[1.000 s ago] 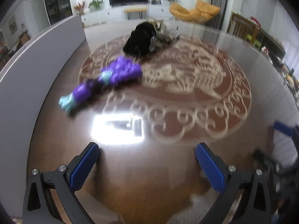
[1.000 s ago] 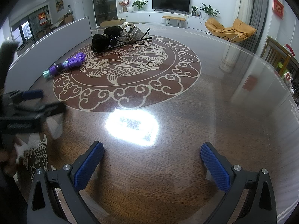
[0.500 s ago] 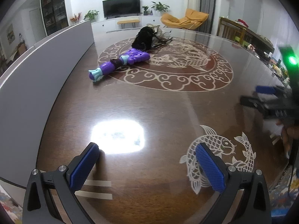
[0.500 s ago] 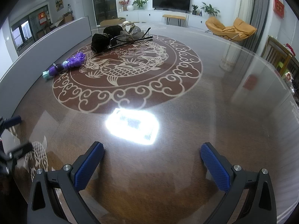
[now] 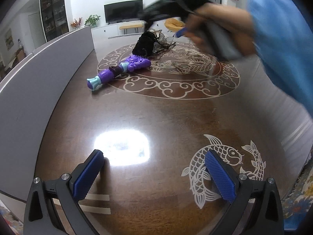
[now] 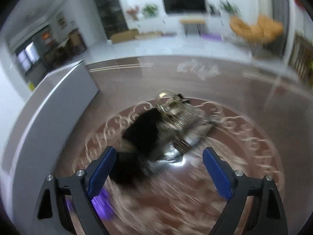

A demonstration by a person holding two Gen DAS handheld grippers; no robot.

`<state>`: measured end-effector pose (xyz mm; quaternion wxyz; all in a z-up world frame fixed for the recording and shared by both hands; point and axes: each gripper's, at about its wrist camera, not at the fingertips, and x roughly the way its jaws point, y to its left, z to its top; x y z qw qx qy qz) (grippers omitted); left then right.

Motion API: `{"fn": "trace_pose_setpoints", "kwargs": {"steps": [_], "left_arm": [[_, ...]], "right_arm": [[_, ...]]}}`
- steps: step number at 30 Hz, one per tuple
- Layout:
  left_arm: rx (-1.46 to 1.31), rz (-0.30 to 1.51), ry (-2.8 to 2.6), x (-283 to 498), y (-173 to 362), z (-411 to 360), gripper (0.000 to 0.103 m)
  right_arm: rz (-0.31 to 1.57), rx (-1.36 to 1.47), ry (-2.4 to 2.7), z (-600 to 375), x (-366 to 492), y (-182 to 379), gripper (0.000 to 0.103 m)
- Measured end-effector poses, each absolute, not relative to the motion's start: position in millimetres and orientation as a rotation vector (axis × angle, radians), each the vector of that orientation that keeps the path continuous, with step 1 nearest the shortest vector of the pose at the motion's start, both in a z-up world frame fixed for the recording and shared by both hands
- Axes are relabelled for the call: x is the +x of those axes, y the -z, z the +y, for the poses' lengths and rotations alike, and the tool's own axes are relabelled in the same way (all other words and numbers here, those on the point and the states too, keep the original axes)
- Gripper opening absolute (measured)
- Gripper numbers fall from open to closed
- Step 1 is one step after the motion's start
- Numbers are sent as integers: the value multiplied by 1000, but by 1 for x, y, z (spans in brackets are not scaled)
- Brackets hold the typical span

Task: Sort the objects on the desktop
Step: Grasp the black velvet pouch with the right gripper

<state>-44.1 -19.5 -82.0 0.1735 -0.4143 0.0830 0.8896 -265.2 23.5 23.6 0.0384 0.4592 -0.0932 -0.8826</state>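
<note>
A purple and teal toy [image 5: 119, 70] lies on the round brown table [image 5: 176, 117], left of centre. Behind it sit a black furry item [image 5: 144, 45] and a silvery glittery item with a pair of glasses [image 5: 164, 39]. My left gripper [image 5: 154, 174] is open and empty near the table's front edge. My right gripper [image 6: 156, 168] is open and empty, hovering close over the black furry item [image 6: 140, 135] and the silvery item [image 6: 176, 117]; a strip of the purple toy [image 6: 101, 203] shows by its left finger. The view is motion-blurred.
A grey curved panel [image 5: 39, 74] stands along the table's left side. The hand holding the right gripper [image 5: 205, 19] crosses the top of the left wrist view. Two tape strips [image 5: 95, 201] mark the front edge. Fish decals [image 5: 219, 164] are at the front right.
My right gripper has swept forward across the table to just over the black and silvery items. My left gripper has pulled back toward the front edge and stays open.
</note>
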Motion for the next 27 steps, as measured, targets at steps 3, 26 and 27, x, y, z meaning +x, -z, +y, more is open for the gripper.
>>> {"fn": "trace_pose_setpoints", "kwargs": {"steps": [3, 26, 27], "left_arm": [[-1171, 235, -2522, -46, 82, -19, 103], [-1140, 213, -2564, -46, 84, -16, 103], [-1138, 212, -2565, -44, 84, -16, 103]], "right_arm": [[-315, 1476, 2696, 9, -285, -16, 76], [111, 1275, 2570, 57, -69, -12, 94], [109, 1309, 2573, 54, -79, -6, 94]]}}
